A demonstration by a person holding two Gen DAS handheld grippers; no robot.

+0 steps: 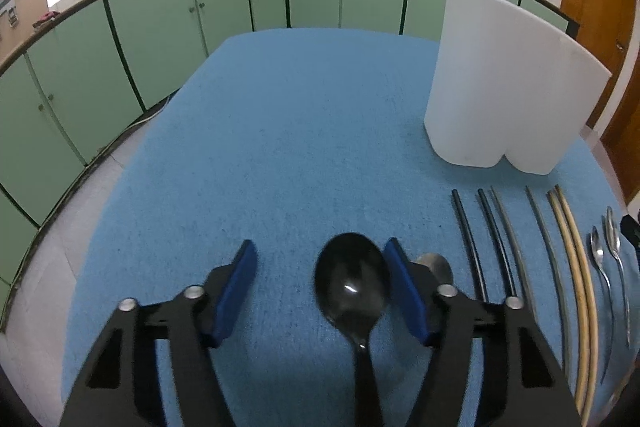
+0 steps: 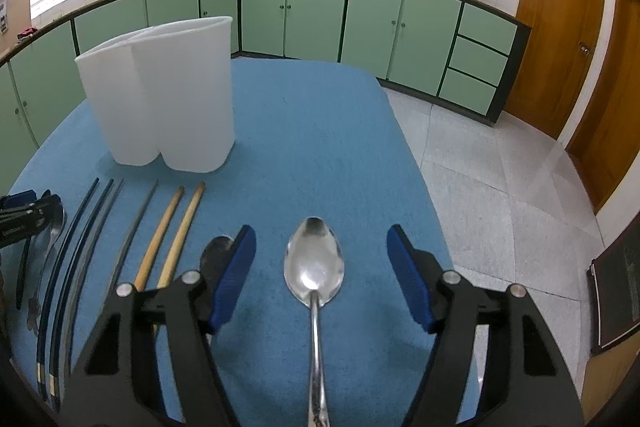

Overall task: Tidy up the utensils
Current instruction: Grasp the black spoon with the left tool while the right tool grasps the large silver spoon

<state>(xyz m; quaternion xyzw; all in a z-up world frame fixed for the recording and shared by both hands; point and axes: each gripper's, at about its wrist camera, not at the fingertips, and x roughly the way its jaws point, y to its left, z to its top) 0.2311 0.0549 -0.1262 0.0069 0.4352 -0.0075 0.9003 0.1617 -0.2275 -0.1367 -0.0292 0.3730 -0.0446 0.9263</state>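
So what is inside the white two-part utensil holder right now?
The white holder shows only its outer walls and rim; nothing sticks out above it. Its opaque walls hide the interior, so low items cannot be ruled out.

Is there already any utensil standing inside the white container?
No, the white container shows nothing above its rim, and the chopsticks and spoons lie on the blue cloth.
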